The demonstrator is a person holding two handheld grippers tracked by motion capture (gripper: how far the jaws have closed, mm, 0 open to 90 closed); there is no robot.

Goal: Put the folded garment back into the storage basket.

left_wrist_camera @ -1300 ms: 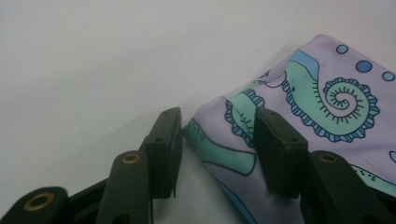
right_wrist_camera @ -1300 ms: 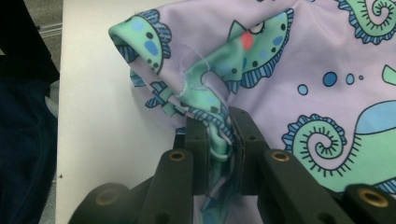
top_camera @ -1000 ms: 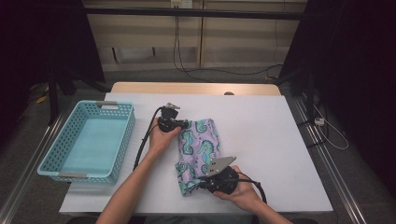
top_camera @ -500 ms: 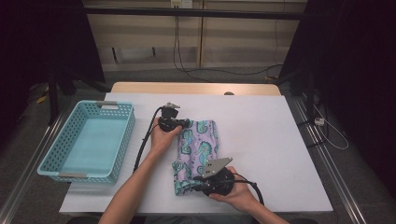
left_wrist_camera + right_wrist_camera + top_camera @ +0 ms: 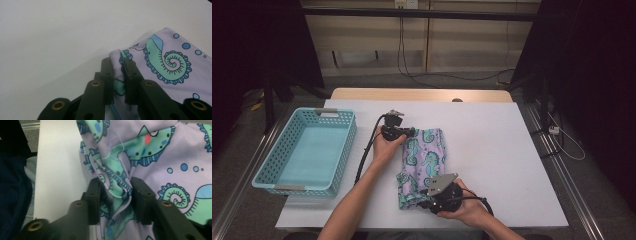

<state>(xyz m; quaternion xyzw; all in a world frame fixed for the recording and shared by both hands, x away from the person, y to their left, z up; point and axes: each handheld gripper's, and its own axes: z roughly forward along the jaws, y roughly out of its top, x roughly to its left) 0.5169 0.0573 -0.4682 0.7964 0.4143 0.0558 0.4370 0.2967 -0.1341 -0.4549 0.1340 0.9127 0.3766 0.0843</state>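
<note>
The cloth (image 5: 424, 162), lilac with green seahorses printed on it, lies folded on the white table (image 5: 492, 140), a little left of the table's middle and toward the person's edge, its near end bunched and crumpled. The left gripper (image 5: 408, 132) sits at the cloth's far left corner; in the left gripper view (image 5: 117, 67) its two black jaws stand close together and pinch a small fold of the cloth's edge between them, so it has hold of that corner. The right gripper (image 5: 424, 197) is at the cloth's near end, with its grey plate on top; in the right gripper view (image 5: 115, 187) its jaws stand wider apart, with a thick bunch of gathered cloth between them, and they have just been opening; whether the pads press the bunch I cannot tell for sure, though the cloth touches both inner faces. The person's forearms reach to the cloth from the near edge of the table. A light blue basket (image 5: 267, 170) stands well to the left of the cloth, on the table's left edge.
</note>
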